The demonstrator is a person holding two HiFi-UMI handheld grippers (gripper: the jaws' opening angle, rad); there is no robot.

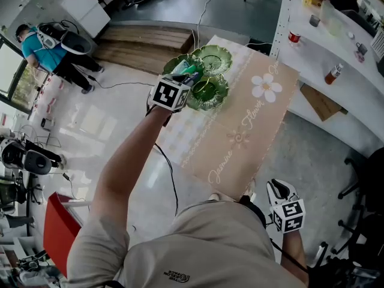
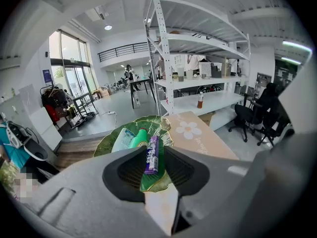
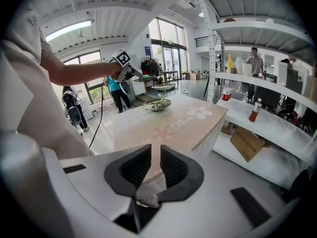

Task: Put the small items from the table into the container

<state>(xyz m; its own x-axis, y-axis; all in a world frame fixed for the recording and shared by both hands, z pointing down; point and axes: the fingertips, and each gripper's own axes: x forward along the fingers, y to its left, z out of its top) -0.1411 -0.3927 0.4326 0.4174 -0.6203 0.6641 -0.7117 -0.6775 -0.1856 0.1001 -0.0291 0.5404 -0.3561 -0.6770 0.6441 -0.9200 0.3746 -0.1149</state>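
Note:
A green leaf-shaped tiered dish (image 1: 217, 57) stands at the far end of the table (image 1: 252, 131). My left gripper (image 1: 189, 80) reaches over it. In the left gripper view a purple packet (image 2: 152, 157) lies between the jaws of the left gripper (image 2: 154, 148), close to the left pad, with a gap on its right where the dish (image 2: 106, 145) shows. A green bottle (image 2: 138, 139) and a pale packet (image 2: 123, 139) lie on that dish. My right gripper (image 1: 278, 188) hangs by the table's near corner, and the right gripper (image 3: 154, 157) has a narrow gap with nothing in it.
White shelving (image 1: 336, 47) with bottles runs along the table's right side, a cardboard box (image 1: 321, 101) beneath it. A person in a teal shirt (image 1: 42, 50) stands far left. Cables (image 1: 171, 173) trail on the floor and a red box (image 1: 60, 227) sits near left.

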